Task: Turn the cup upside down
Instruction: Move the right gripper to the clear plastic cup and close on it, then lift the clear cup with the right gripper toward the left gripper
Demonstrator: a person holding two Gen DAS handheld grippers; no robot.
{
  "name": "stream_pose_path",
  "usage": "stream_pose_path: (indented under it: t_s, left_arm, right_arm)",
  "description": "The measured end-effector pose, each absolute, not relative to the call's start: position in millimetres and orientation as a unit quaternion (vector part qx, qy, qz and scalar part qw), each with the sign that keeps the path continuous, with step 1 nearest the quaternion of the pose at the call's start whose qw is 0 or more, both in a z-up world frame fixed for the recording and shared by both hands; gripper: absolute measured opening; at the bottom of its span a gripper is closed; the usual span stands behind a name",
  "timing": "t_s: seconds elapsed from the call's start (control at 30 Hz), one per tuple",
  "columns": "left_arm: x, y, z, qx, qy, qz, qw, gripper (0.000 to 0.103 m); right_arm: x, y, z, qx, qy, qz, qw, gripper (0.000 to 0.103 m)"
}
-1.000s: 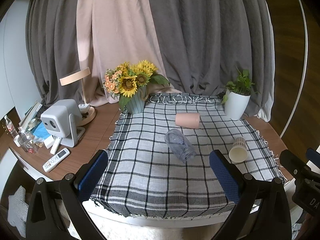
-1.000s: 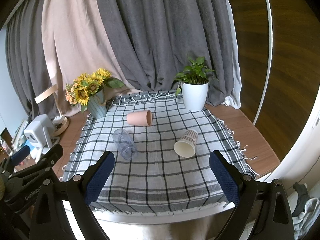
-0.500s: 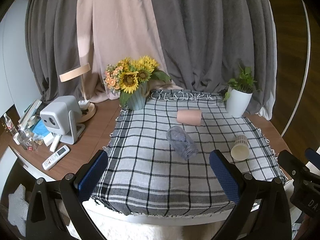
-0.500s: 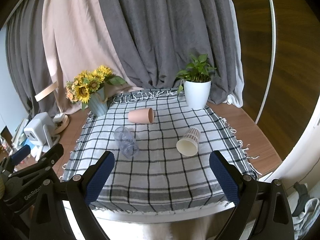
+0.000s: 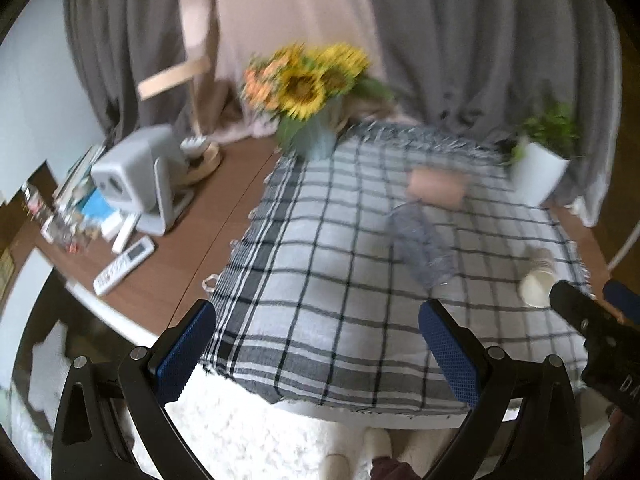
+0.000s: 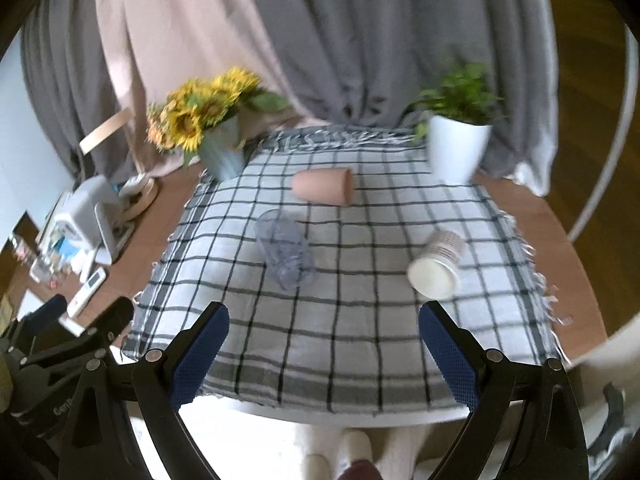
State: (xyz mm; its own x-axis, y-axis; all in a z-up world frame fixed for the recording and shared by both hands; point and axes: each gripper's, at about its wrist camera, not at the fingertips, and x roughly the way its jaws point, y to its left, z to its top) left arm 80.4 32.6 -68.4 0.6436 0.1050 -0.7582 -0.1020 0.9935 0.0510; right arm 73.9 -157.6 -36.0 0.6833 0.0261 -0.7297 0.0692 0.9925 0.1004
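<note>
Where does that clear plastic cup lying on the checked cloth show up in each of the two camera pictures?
Left wrist view: the clear cup lies right of centre, blurred.
Right wrist view: the clear cup lies left of centre.
Shared landmark: the pink cup lies on its side just behind it.

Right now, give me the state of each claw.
Left claw: open, holding nothing.
Right claw: open, holding nothing.
</note>
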Motion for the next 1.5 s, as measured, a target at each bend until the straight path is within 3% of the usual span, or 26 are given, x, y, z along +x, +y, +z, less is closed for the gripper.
stream_pose_path:
  t_s: [0.33, 0.7, 0.9, 1.03, 1.13, 1.5]
  left_arm:
    - [147.4, 35.1, -107.9, -0.038, 0.478, 0.129, 0.868, 0.103]
    - [204.6, 40.4, -157.0, -0.053, 0.533, 0.174, 0.826, 0.103]
    - [214.2, 43.8, -173.4, -0.056, 0.547, 0.187, 0.814, 0.103]
    - [215.8, 45.5, -179.2, -0.062, 0.554, 0.188, 0.809, 0.103]
    - [215.9, 46.3, -180.7, -0.064, 0.555, 0.186, 0.809, 0.103]
    - [208.6, 43.2, -166.4, -0.043, 0.541, 0.155, 0.826, 0.103]
  right_arm:
    - [209.6, -150.8, -85.8, 0.026, 0.477, 0.107, 0.872, 0.096]
    - [296.8, -137.9, -155.8, 0.006, 0.556, 0.157, 0.816, 0.093]
    - [319.5, -128.9, -184.3, 0.001, 0.582, 0.164, 0.796, 0.083]
    - [327.0, -123.8, -198.8, -0.002, 0.598, 0.166, 0.784, 0.082]
    - [329.1, -123.7, -206.0, 0.013, 0.607, 0.172, 0.776, 0.073]
    - [298.0, -148.4, -185.5, 0.087, 0.597, 0.123, 0.788, 0.072]
